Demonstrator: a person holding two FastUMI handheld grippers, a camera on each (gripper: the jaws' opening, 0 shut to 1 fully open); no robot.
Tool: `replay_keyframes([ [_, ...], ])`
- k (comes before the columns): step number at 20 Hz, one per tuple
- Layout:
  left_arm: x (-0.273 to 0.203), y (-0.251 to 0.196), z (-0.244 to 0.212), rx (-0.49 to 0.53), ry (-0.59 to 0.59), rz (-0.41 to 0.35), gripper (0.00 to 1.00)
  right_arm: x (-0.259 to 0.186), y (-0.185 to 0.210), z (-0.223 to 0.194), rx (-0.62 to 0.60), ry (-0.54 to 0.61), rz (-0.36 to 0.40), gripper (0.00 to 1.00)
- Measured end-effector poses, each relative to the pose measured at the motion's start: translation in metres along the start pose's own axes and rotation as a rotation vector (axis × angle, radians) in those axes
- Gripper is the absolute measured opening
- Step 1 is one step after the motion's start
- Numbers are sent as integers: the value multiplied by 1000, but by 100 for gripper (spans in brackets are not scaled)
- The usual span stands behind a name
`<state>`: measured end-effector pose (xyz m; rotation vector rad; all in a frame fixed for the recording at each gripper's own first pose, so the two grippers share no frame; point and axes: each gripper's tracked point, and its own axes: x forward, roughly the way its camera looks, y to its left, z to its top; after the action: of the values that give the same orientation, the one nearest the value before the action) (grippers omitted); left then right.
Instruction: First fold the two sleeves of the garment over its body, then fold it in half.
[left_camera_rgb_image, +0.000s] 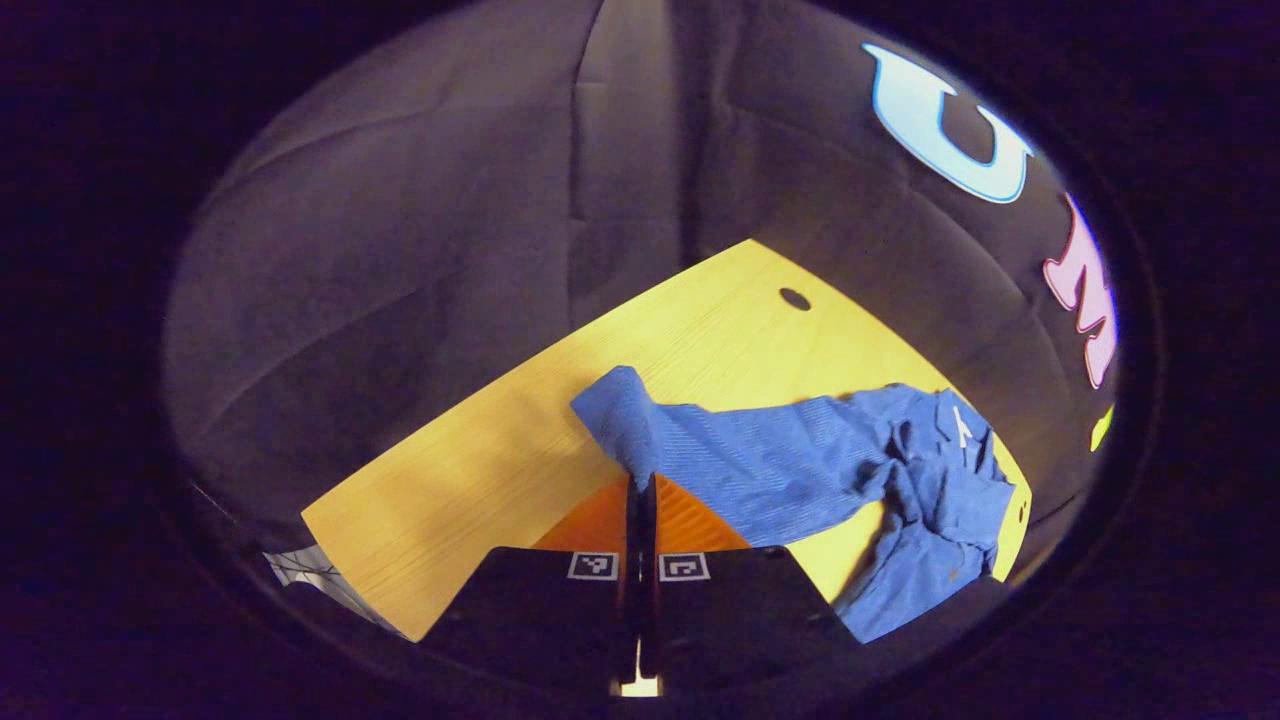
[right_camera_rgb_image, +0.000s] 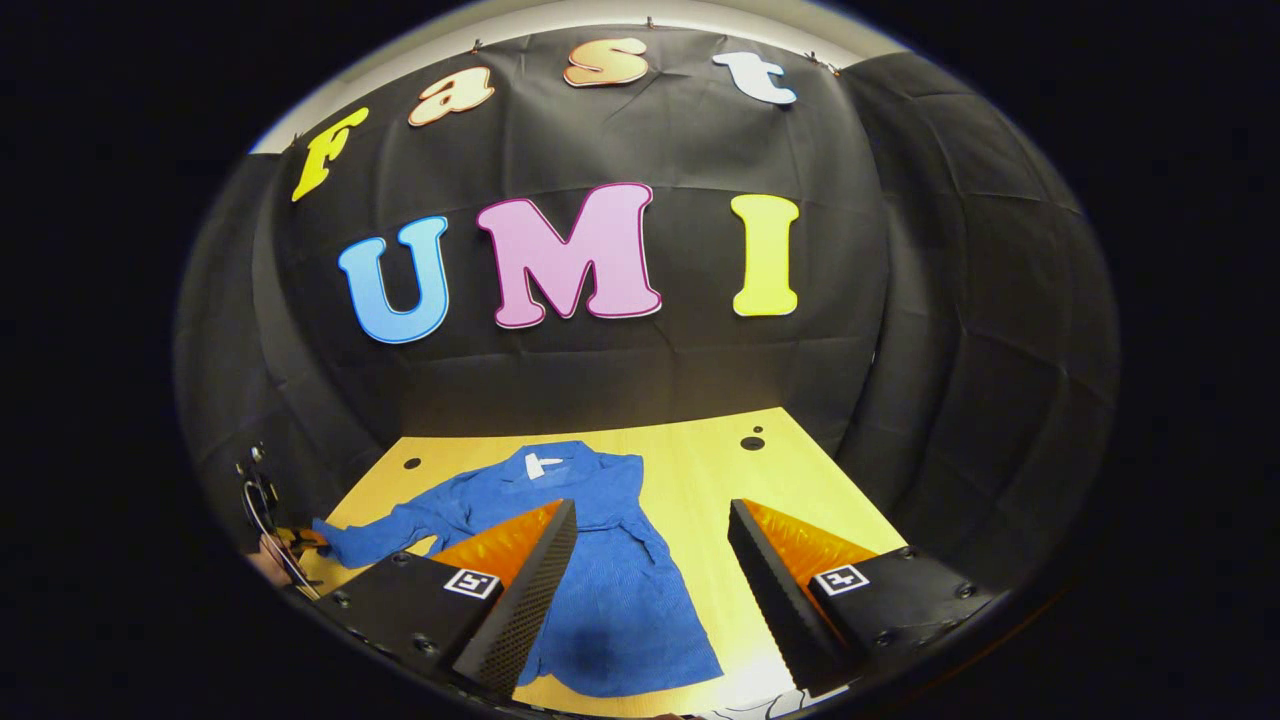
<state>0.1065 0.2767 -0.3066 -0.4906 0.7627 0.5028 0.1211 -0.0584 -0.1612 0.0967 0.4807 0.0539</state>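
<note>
Left claw (left_camera_rgb_image: 640, 490) pinches the garment's sleeve (left_camera_rgb_image: 640, 420); right claw (right_camera_rgb_image: 650, 520) spread wide above garment (right_camera_rgb_image: 610, 560).

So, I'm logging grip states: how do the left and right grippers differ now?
The left gripper is shut on the blue garment's sleeve; the right gripper is open, holding nothing. The left sits at the sleeve end; the right hangs above the garment body. Both are over the wooden table.

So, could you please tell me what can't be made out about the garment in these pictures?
- Left gripper view: the left gripper covers its hold on the sleeve.
- Right gripper view: the right gripper's left finger hides part of the garment.
- Its collar tag is too small to read.
</note>
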Motion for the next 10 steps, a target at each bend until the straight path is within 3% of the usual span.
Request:
replay_keyframes([
  [5, -38, -142, 42, 70, -105, -271, 0, 5, -32, 1, 7, -8, -26, 97],
  [10, -52, -290, 4, 202, -72, -497, 0, 13, -77, -1, 0, -12, -66, 97],
])
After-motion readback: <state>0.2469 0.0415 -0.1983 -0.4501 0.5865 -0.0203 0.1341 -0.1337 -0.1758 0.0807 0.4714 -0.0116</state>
